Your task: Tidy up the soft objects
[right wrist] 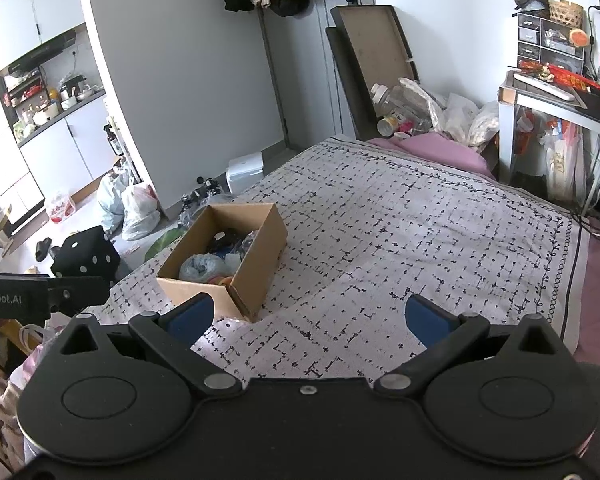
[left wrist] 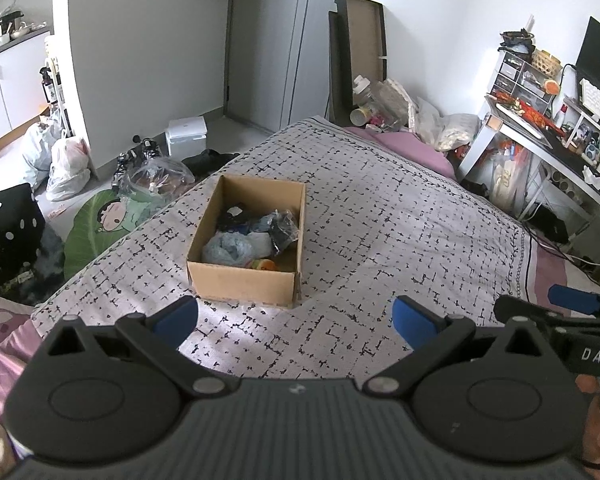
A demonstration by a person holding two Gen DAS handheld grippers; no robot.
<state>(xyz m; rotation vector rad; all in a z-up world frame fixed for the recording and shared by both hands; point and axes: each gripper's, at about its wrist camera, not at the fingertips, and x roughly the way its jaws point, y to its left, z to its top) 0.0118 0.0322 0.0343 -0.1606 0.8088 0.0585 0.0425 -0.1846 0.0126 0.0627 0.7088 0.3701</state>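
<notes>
while both spread wide and empty, left claw [left wrist: 296, 322], right claw [right wrist: 308, 320] above bedspread [left wrist: 380, 208]

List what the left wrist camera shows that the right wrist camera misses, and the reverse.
Only the left wrist view shows the white keyboard on the desk, the green leaf-shaped cushion on the floor, and the right gripper's blue fingertip at its right edge.

Only the right wrist view shows the kitchen shelf crowded with pots, and black slippers on the floor.

Both show the cardboard box of soft things on the patterned bedspread, the black dice cushion, and wide-open grippers: left, right.
</notes>
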